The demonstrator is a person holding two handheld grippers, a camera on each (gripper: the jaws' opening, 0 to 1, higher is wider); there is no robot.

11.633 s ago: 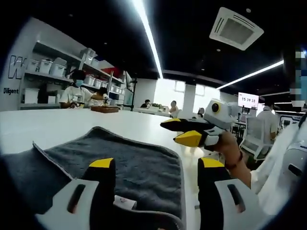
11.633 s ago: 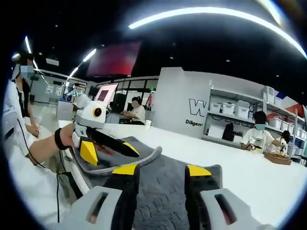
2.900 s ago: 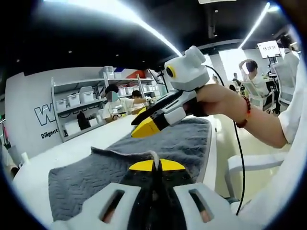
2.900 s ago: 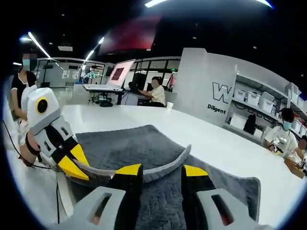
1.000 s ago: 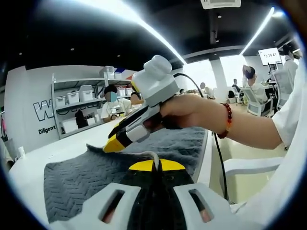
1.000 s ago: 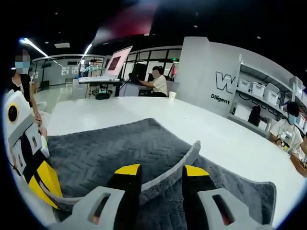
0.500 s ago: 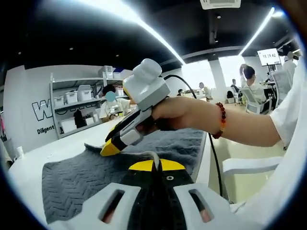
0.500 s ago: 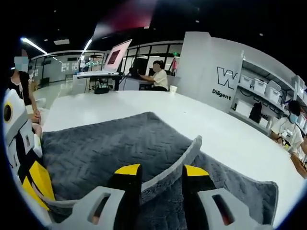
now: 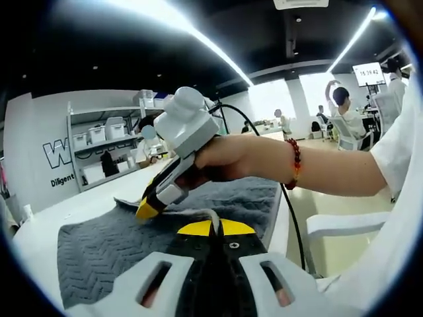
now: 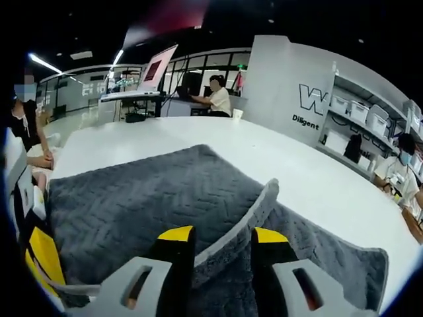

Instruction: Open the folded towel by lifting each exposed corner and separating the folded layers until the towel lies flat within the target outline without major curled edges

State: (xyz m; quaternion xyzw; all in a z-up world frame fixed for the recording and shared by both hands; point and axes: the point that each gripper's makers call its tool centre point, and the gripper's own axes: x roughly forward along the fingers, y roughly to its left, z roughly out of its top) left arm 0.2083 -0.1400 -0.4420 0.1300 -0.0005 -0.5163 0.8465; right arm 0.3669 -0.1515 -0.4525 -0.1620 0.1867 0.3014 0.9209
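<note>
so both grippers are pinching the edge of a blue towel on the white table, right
Not quite: the towel is dark grey, not blue, as the right gripper view shows. The rest holds: the left gripper is shut on its pale hem, the right gripper has the raised hem between its jaws, and the towel lies on the white table.
</note>
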